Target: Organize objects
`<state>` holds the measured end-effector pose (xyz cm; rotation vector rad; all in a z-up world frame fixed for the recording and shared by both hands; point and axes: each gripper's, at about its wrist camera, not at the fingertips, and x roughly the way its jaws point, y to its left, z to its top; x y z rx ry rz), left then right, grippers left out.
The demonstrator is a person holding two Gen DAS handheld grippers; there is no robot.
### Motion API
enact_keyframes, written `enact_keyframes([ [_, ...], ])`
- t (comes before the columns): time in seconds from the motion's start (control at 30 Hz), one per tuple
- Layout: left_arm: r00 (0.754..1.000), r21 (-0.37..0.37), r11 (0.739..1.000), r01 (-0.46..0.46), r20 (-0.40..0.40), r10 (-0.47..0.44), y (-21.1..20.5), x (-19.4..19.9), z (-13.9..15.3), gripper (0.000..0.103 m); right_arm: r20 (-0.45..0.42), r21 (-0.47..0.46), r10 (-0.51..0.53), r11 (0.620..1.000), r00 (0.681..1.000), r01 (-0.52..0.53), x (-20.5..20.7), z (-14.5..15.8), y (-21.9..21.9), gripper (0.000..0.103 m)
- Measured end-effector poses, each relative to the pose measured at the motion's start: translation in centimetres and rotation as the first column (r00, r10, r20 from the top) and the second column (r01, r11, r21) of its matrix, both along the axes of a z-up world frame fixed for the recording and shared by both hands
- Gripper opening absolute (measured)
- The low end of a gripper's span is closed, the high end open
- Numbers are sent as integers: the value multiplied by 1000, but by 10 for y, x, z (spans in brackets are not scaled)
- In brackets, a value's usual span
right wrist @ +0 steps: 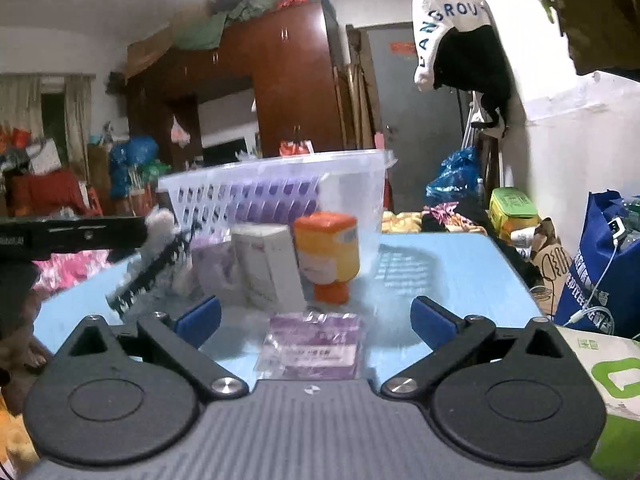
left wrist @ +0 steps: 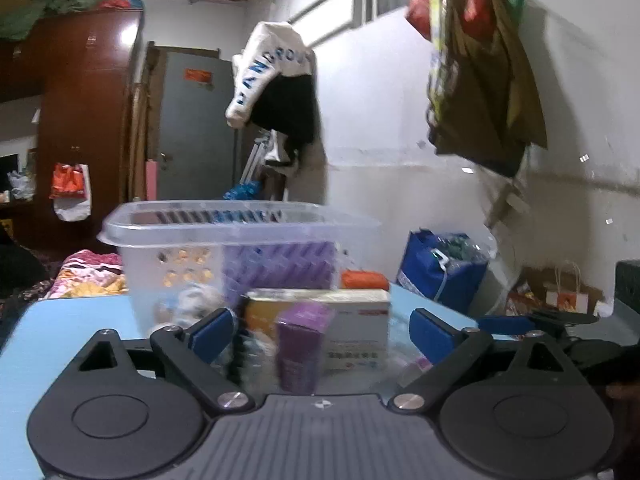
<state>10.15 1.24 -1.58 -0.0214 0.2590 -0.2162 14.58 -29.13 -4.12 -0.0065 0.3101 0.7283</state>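
Both my grippers — left, right — spread wide, holding nothing. Pickup step, I'd say: purple box stands between left fingers, packet before right. Next — close, lift into basket behind.

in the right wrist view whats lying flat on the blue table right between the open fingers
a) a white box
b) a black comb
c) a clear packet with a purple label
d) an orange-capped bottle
c: the clear packet with a purple label lies flat on the blue table directly ahead of the right hand-held gripper, whose fingers stand open on either side of it without touching it.
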Motion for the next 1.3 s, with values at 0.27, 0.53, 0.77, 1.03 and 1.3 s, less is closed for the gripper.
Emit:
enact_keyframes([
  [0.27,998,28,999,-23,-65,25,-11,22,-22,82,14,-86,-45,995,999,46,0,-16,9,99],
  [0.53,995,65,996,-64,-77,69,-17,36,-29,61,37,-122,-20,992,999,25,-4,-17,15,71],
  [0.77,997,17,999,-46,-66,47,-11,28,-32,39,43,-95,11,995,999,-7,-7,-17,11,70],
  [1.03,998,-39,999,-19,64,22,1,-8,-5,39,70,13,5,1000,998,-6,-6,3,-14,70],
  [1.3,987,-101,992,-71,134,84,28,-24,23,39,119,74,30,996,992,-39,2,22,-17,69],
])
